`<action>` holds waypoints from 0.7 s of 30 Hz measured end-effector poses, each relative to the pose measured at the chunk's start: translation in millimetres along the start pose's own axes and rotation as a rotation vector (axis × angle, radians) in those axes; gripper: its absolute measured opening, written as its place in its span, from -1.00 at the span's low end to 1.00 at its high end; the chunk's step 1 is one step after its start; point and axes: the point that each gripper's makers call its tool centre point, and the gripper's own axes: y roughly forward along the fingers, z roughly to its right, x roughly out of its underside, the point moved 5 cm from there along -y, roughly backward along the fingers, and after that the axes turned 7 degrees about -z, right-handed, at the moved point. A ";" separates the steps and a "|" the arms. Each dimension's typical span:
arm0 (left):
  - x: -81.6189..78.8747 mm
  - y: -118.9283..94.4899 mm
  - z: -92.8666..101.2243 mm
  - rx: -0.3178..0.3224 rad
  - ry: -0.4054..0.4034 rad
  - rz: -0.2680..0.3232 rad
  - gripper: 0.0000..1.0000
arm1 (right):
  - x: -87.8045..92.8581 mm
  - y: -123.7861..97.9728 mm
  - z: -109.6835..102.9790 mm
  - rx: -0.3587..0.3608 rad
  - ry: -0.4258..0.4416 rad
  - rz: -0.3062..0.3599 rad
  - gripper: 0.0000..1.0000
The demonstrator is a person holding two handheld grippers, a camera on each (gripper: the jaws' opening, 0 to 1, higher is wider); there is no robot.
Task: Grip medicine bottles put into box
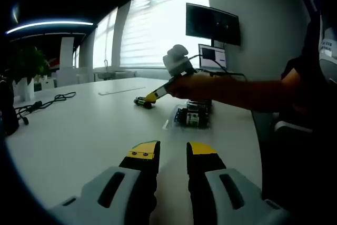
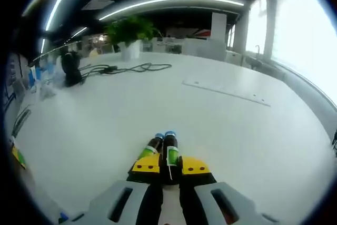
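While parted over the white worktop [image 1: 79,140], left tool [image 1: 172,150] held nothing. Right tool [image 2: 170,166] pinched one medicine bottle [image 2: 170,154] beside another bottle [image 2: 152,147]. Box [image 1: 194,114] sat nearby.

A plant [image 2: 130,29] and black cables [image 2: 124,68] sit near the white bench's [image 2: 221,130] far edge, monitors [image 1: 212,23] beyond another.

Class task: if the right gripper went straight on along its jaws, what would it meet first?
The right gripper is shut on a bottle, with a second bottle beside it. Beyond them lies bare white table; the way looks free, though depth is unclear.
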 end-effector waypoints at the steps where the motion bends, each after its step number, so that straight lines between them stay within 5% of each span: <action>1: 0.0 0.1 0.0 0.000 0.000 0.000 -0.72 | -0.1 -0.6 0.1 0.001 0.001 0.000 -0.86; 21: -0.2 0.4 0.4 0.000 0.002 -0.001 -0.71 | -4.0 -27.1 -11.2 -0.007 -0.013 0.056 -0.86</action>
